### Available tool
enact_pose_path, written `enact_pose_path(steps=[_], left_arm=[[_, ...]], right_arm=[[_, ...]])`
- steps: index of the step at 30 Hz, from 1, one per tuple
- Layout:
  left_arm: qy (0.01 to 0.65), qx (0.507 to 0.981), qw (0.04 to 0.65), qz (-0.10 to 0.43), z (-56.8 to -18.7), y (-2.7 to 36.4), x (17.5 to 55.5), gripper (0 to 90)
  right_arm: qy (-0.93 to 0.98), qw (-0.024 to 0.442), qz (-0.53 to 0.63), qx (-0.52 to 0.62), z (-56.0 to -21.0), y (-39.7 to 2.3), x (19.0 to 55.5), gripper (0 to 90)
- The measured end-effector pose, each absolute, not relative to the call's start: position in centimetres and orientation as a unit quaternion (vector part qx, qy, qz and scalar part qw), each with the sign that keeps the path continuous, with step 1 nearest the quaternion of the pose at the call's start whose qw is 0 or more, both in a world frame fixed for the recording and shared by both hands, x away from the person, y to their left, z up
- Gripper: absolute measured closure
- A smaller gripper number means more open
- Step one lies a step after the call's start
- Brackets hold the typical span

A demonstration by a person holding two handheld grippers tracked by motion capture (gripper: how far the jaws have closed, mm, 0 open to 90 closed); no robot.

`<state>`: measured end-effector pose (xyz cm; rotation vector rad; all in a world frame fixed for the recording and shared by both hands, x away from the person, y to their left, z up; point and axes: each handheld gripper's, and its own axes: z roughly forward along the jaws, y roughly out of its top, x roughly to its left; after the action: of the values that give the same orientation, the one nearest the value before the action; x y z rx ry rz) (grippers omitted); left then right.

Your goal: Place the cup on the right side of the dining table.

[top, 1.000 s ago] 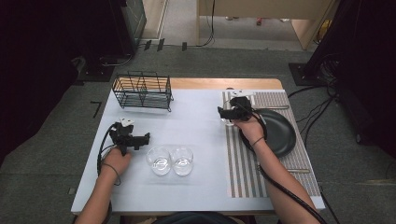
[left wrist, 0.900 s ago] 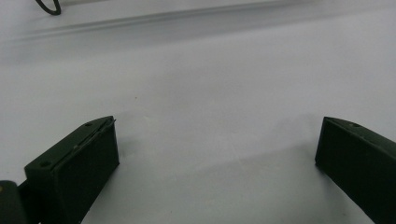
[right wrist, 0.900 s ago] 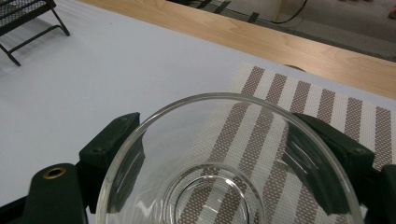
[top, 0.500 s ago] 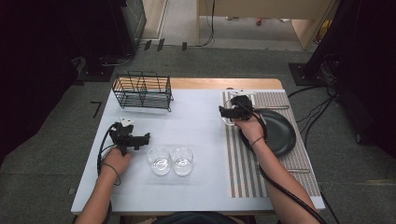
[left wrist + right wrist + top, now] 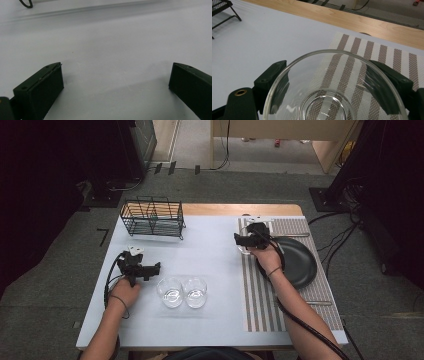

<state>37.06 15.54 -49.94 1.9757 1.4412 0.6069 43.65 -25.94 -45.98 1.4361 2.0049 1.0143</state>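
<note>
One clear glass bowl (image 5: 334, 87) stands between the two black jaws of the right gripper (image 5: 246, 241), at the near-left corner of the brown-and-white striped placemat (image 5: 280, 290). In the right gripper view both jaws lie against the outside wall of the bowl, one on each side, so the tongs seem closed on it, though the glass makes the contact hard to judge. The bowl is upright and, as far as I can see, its base is on the mat. Just beside it, toward the person's right, lies a dark round plate (image 5: 299, 261) on the same mat.

On the pale blue table top (image 5: 210, 245), two more clear glass bowls (image 5: 183, 292) stand touching side by side. The left gripper (image 5: 150, 268) is near them, its jaws wide apart and holding nothing. At the far left corner stands a black wire rack (image 5: 152, 216).
</note>
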Motion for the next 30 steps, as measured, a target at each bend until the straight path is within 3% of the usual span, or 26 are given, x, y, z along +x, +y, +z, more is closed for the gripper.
enact_pose_path(steps=[11, 30], left_arm=[[0.544, 0.747, 0.306, 0.229, -49.94, 15.54, 37.06, 0.0], [0.545, 0.746, 0.306, 0.229, -49.94, 15.54, 37.06, 0.0]], right_arm=[[0.728, 0.232, 0.38, 0.522, -46.09, -26.07, 43.65, 17.7], [0.731, 0.224, 0.395, 0.509, -45.81, -25.93, 43.49, 5.9]])
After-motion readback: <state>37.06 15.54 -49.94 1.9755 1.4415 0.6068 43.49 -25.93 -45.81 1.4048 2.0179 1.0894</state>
